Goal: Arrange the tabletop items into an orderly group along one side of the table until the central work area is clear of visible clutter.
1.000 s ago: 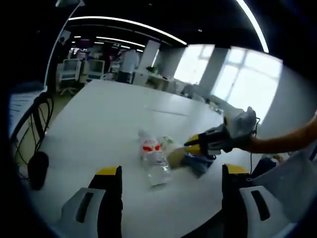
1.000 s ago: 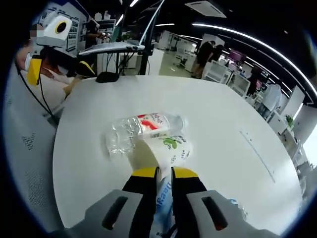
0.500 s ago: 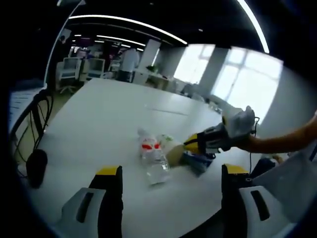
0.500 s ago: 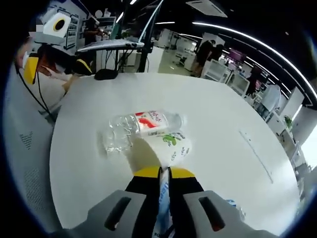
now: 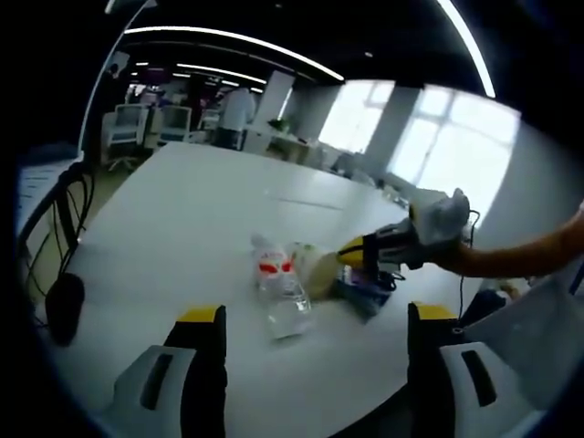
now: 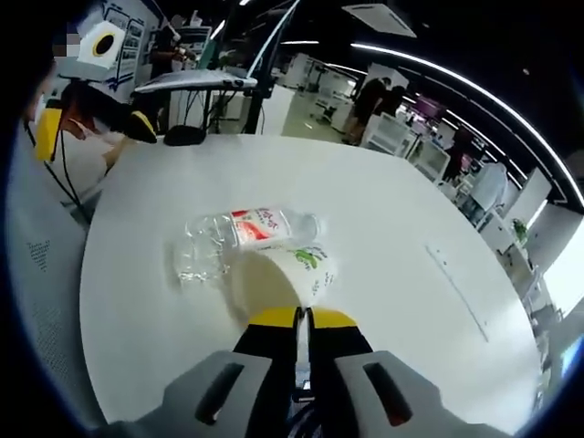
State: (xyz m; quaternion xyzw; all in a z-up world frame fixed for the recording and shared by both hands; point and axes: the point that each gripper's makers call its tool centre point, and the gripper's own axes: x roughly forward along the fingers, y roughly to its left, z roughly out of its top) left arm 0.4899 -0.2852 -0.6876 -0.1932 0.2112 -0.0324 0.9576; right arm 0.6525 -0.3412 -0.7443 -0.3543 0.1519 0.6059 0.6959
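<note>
Jaws of the right gripper (image 6: 302, 318) clenched on a thin blue-printed packet (image 5: 358, 294), just beside a paper cup (image 6: 290, 274) lying tipped against a clear water bottle (image 6: 228, 239) on the white table (image 6: 383, 210). Left gripper (image 5: 310, 315) spread wide apart, holding nothing, hovering near the table edge short of the bottle.

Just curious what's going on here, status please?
Left claw open, hovering. Right claw shut on blue packet. Bottle and paper cup lie mid-table.

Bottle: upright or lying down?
Lying down. The bottle rests on its side on the table, its red label facing up, beside a tipped paper cup.
</note>
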